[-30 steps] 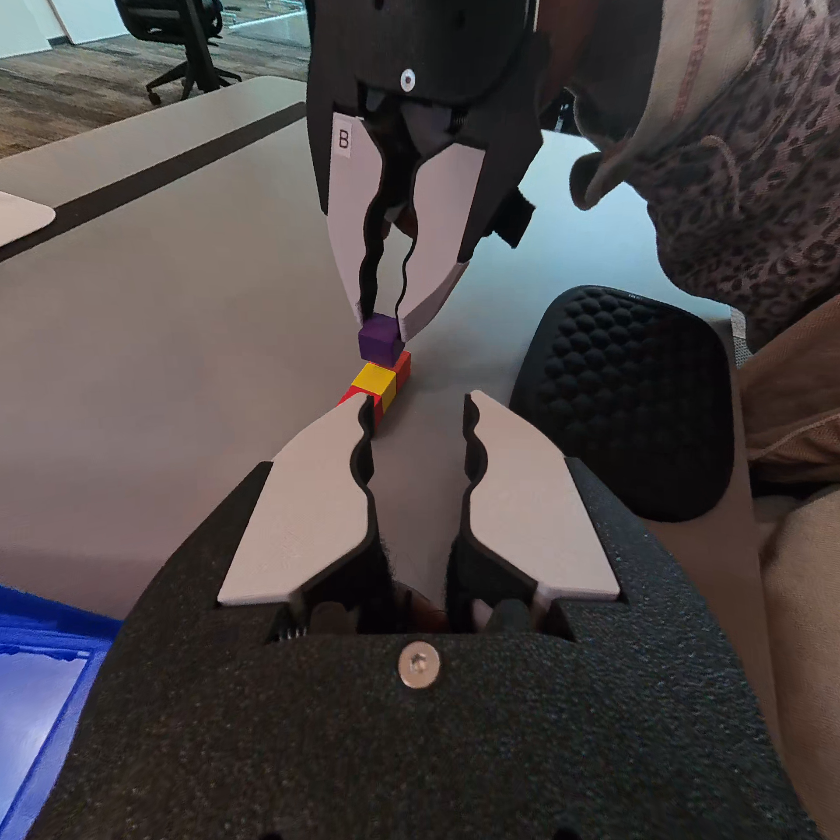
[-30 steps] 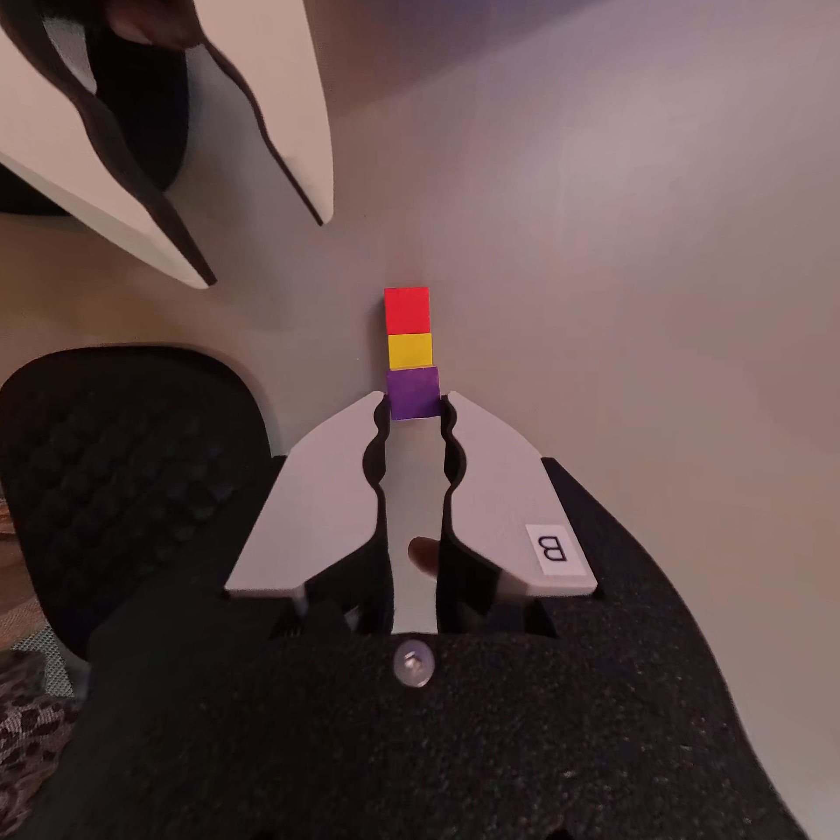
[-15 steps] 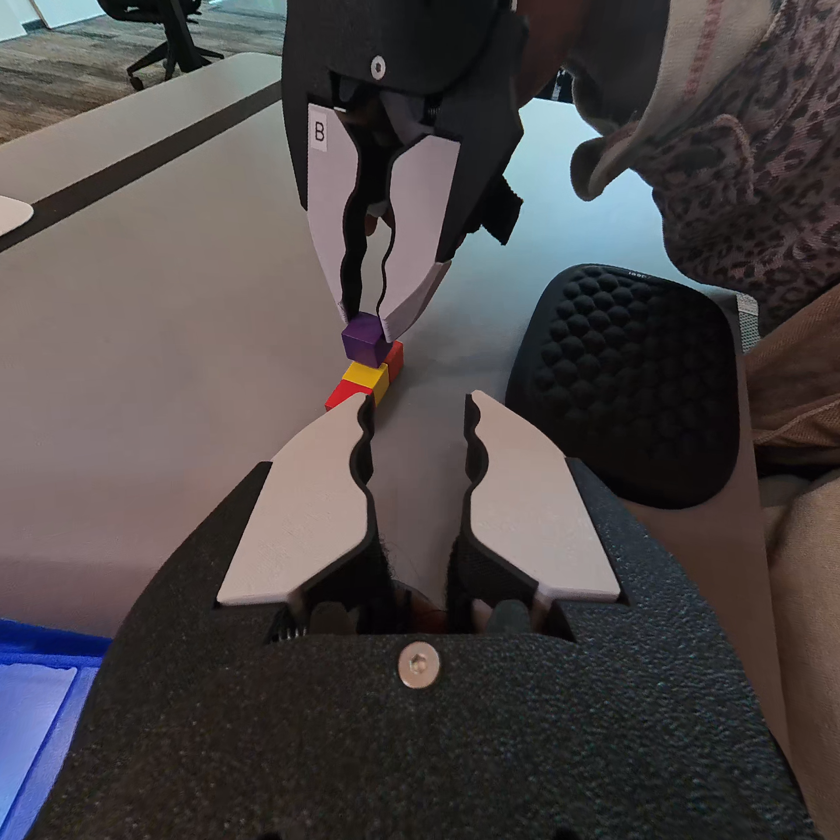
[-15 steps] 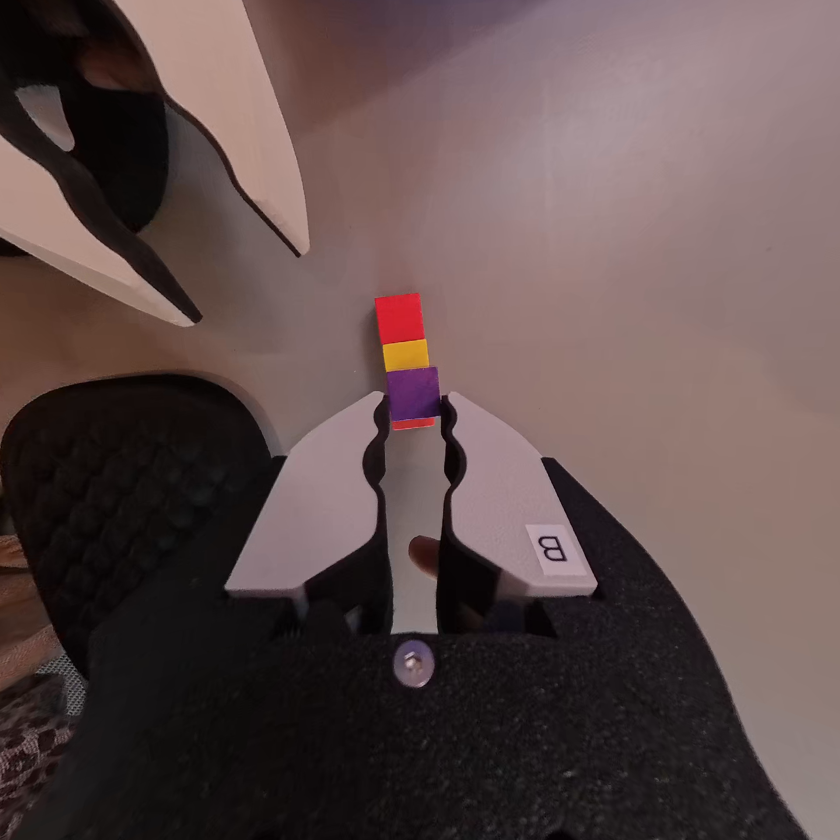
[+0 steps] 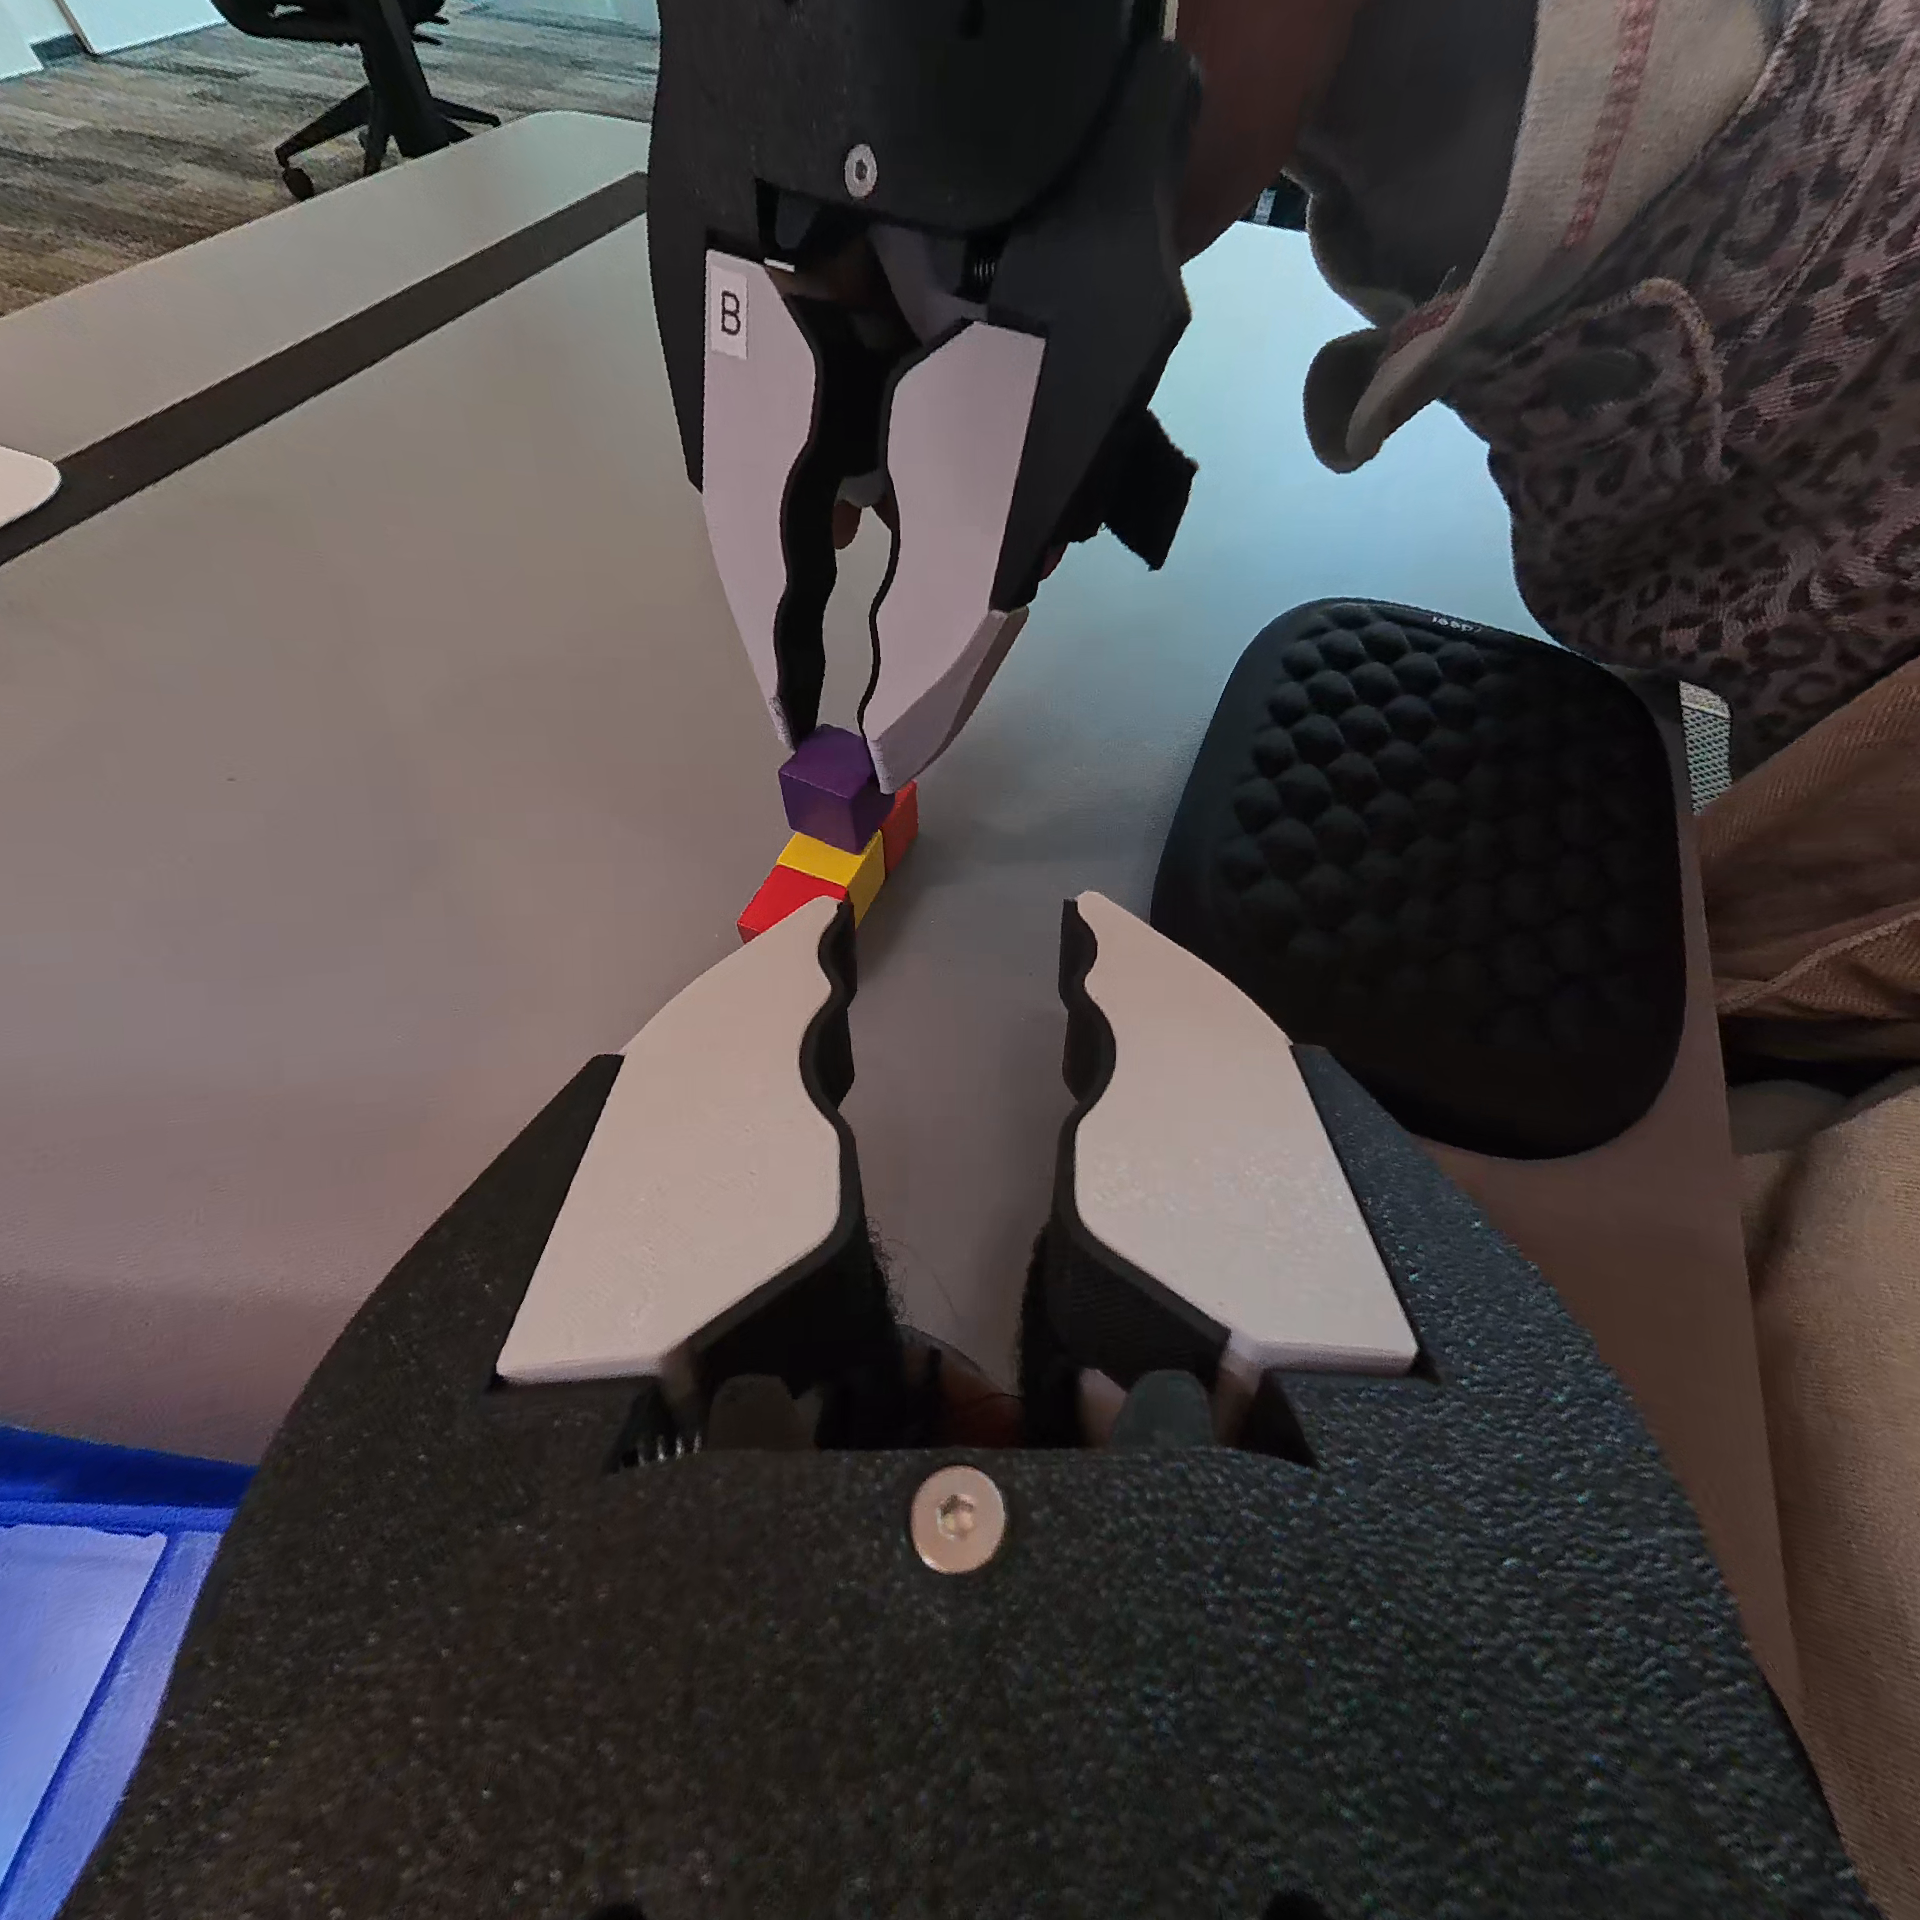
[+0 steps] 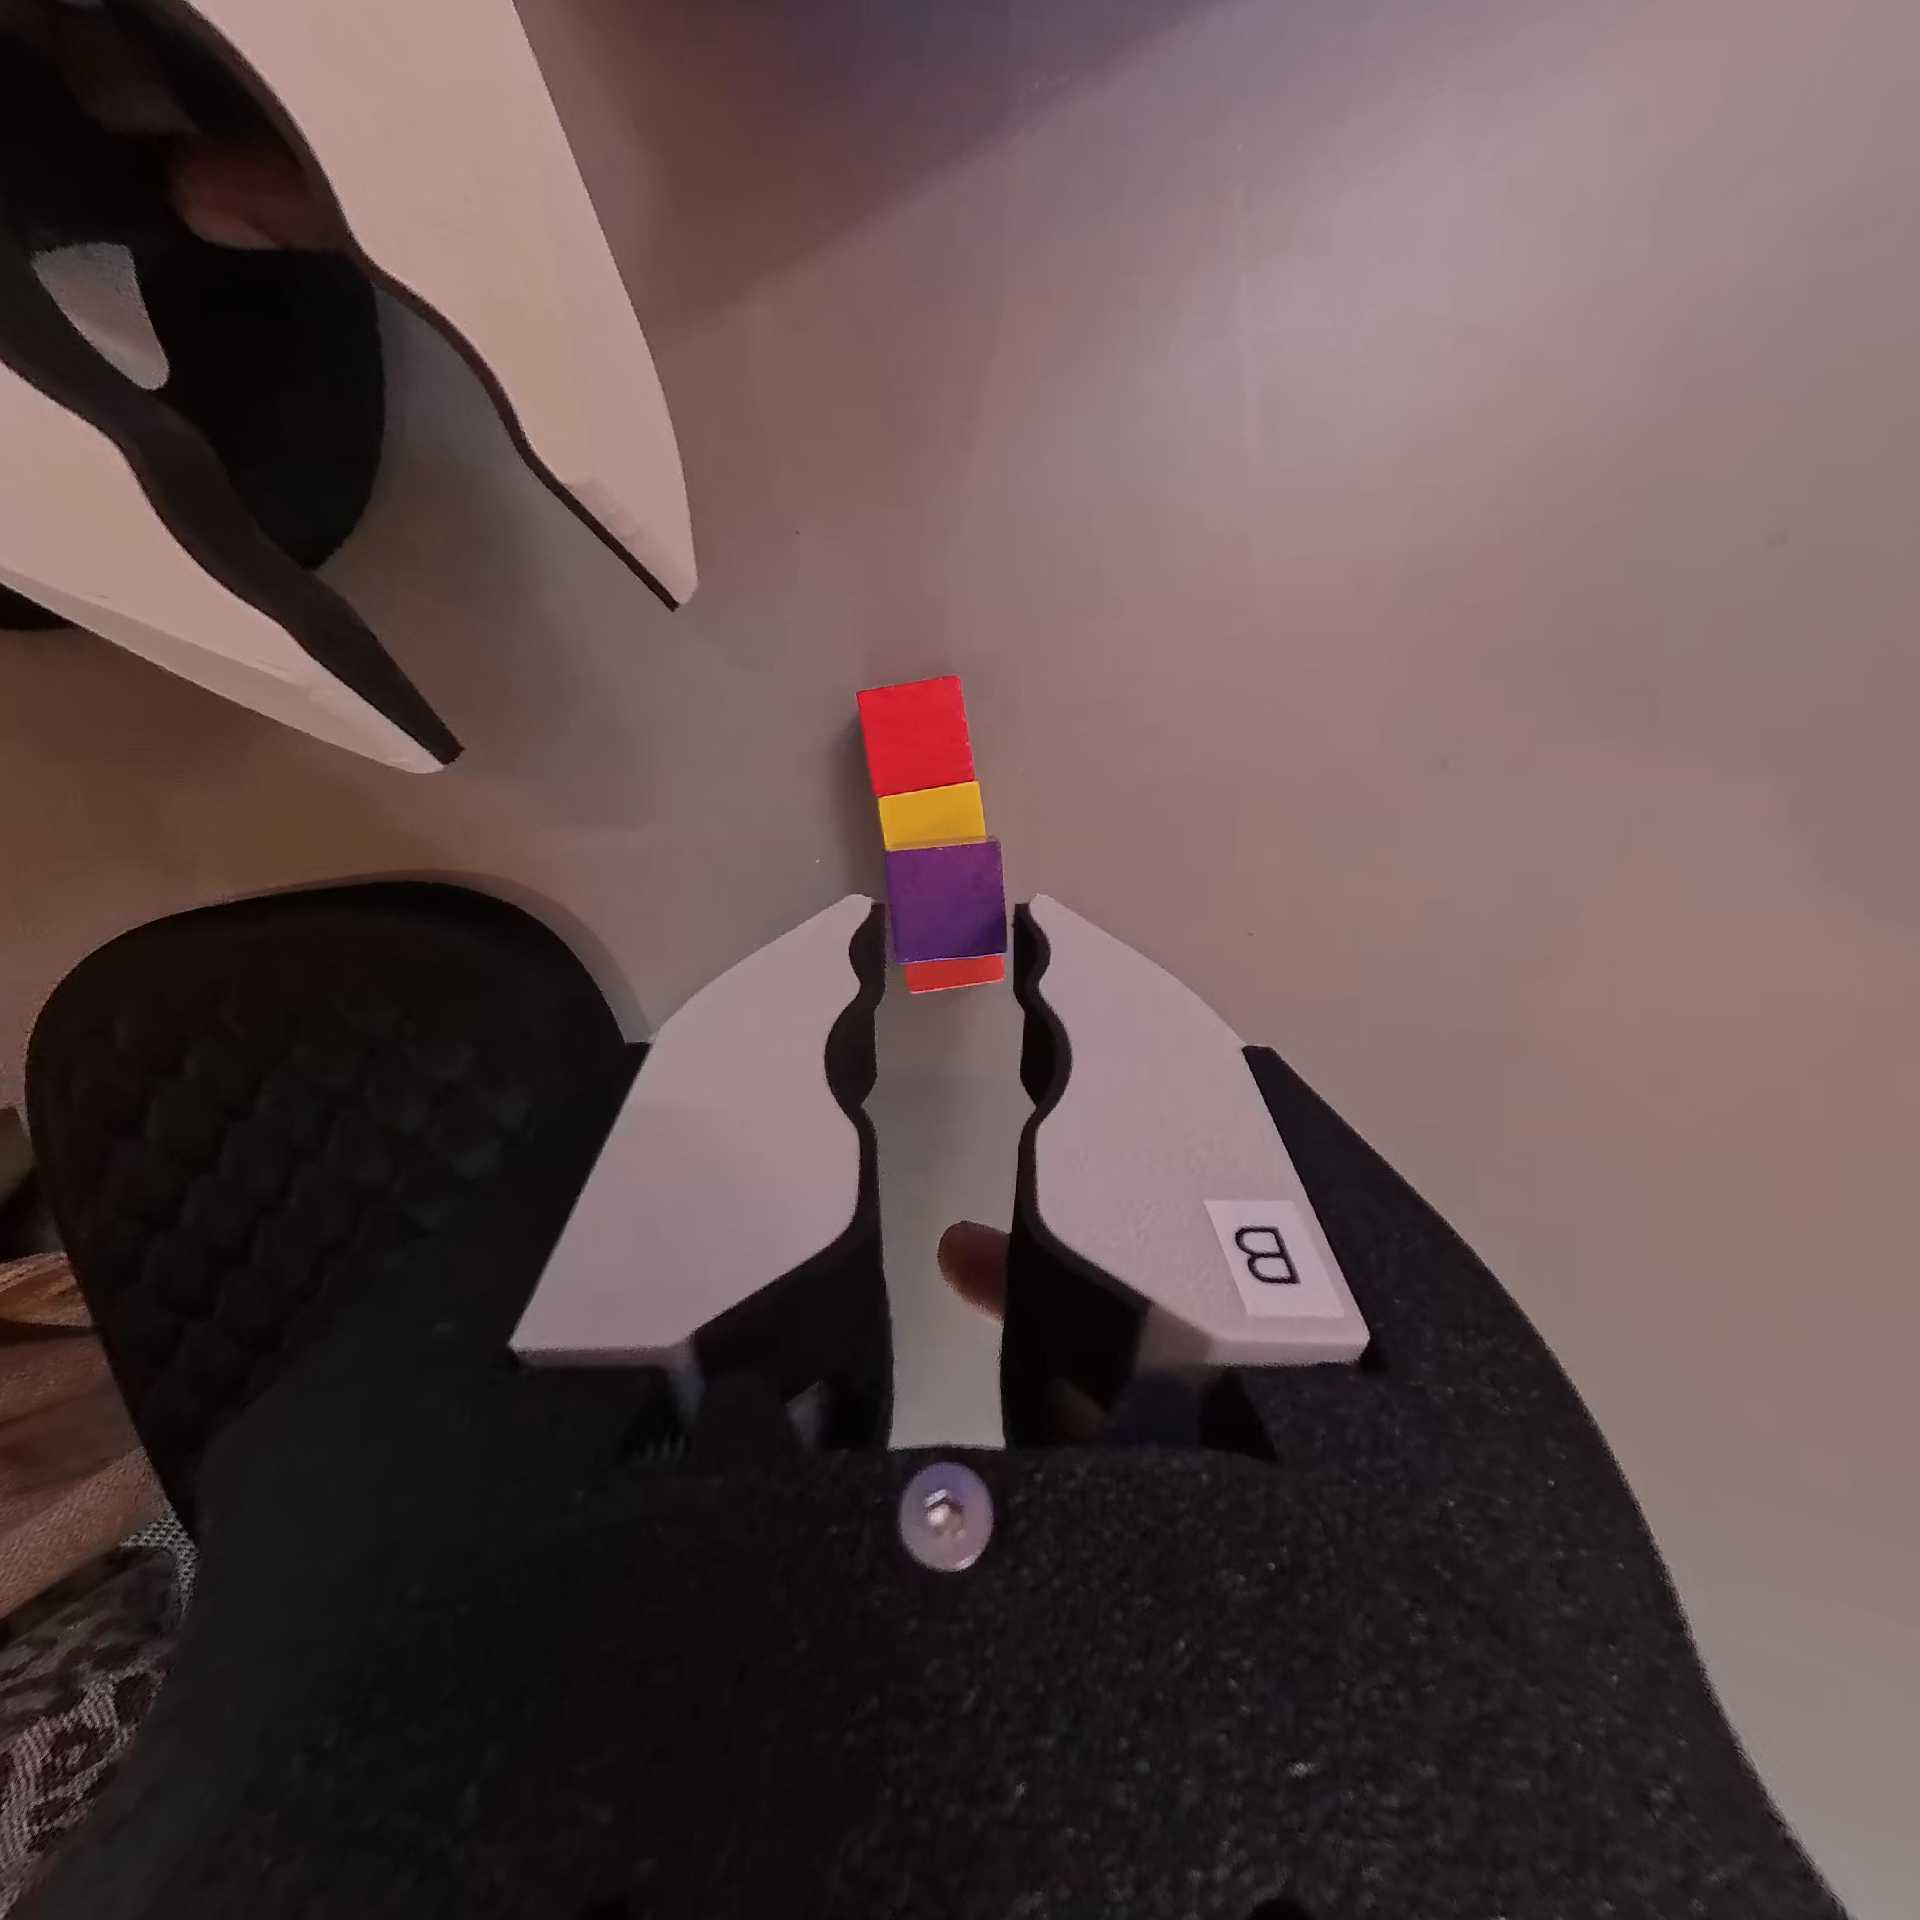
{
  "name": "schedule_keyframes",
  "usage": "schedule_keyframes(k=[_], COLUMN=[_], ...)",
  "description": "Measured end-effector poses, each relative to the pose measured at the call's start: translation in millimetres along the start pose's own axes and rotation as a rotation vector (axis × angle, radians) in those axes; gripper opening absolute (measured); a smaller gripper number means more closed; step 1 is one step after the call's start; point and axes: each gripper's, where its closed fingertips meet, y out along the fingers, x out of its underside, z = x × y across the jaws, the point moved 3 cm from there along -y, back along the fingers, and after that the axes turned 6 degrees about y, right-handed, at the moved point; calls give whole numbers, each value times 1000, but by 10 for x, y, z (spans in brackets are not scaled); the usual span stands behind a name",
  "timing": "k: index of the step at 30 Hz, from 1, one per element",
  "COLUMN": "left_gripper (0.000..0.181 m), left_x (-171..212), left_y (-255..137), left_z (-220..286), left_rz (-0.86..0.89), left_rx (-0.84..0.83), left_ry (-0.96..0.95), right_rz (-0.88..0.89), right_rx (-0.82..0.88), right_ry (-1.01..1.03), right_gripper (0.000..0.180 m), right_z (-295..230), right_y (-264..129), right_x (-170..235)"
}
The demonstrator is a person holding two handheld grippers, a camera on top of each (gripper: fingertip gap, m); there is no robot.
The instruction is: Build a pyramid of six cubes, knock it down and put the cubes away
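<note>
Three cubes lie in a touching row on the grey table (image 5: 364, 779): a red cube (image 5: 777, 904), a yellow cube (image 5: 828, 858) and a second red cube (image 5: 902, 821). My right gripper (image 6: 948, 914) comes down from above and is shut on a purple cube (image 6: 945, 902). It holds the cube over the seam between the yellow cube (image 6: 930, 812) and the near red cube (image 6: 956, 972). The purple cube (image 5: 831, 792) looks set on them; contact is unclear. My left gripper (image 5: 956, 914) is open and empty, its left tip just short of the row's end.
A black dimpled pad (image 5: 1455, 873) lies right of the cubes and also shows in the right wrist view (image 6: 312, 1091). A blue bin (image 5: 62, 1558) sits at the lower left. A person's patterned sleeve (image 5: 1714, 416) hangs over the table. An office chair (image 5: 384, 83) stands far back.
My right gripper has carried the purple cube forward along the row, so the red cube under it now shows behind it. The left gripper stays open and has barely moved.
</note>
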Motion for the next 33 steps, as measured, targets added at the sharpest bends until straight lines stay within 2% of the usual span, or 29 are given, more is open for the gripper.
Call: schedule_keyframes(k=[8, 11, 17, 24, 28, 33], left_gripper=[37, 37, 37, 37, 41, 46], left_x=[-2, -2, -1, -86, -342, -549], left_y=[6, 6, 9, -55, -302, -1101], left_z=[4, 4, 1, 7, -64, -844], left_rz=[0, 0, -4, 32, 8, -196], left_rx=[3, 3, -4, -27, -31, -299], left_ry=[6, 7, 13, 22, 11, -1], right_rz=[12, 65, 303, 726, 919, 1013], right_rx=[-3, 20, 143, 351, 430, 508], right_ry=[7, 21, 119, 355, 494, 497], right_gripper=[30, 33, 45, 49, 50, 51], right_z=[-10, -24, -124, -155, -89, -79], right_y=[-31, -104, -381, -570, -532, -609], right_x=[-1, -23, -46, 112, 258, 339])
